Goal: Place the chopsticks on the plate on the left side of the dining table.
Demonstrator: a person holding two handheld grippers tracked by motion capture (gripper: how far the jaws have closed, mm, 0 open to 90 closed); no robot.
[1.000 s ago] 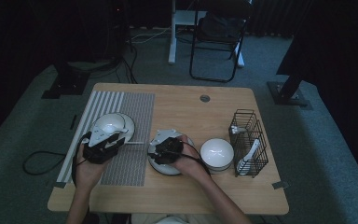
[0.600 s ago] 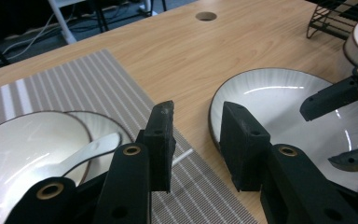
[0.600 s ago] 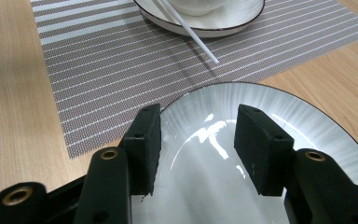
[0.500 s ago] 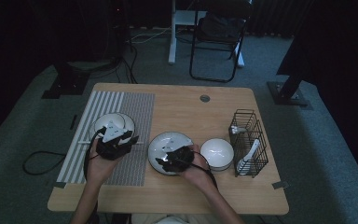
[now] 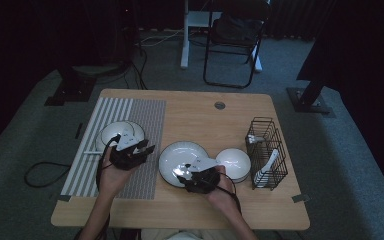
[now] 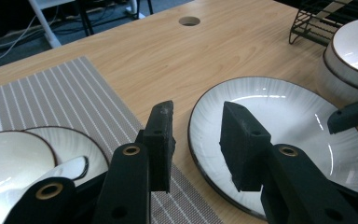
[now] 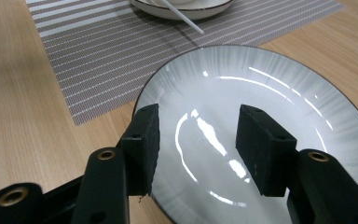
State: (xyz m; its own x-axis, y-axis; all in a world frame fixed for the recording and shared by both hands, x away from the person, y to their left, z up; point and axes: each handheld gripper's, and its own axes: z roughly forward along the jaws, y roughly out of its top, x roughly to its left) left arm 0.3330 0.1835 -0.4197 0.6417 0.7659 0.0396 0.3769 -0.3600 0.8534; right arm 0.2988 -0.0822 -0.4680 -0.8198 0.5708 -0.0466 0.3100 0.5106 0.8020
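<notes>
Item: ribbed white ceramic plate (image 5: 182, 157), dark-rimmed, flat on wooden table (image 5: 260, 210). Right gripper (image 7: 196, 140) over it, left gripper (image 6: 193, 140) beside; jaws apart, just opening, empty, probably released.

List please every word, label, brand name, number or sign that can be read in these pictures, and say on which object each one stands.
No readable text: there are none on the white round ceramic plate, the grey striped woven placemat, the light wooden table or the black wire rack.
Too small and blurred to read: faint marks on the pale plate on top of the left hand-held gripper.
</notes>
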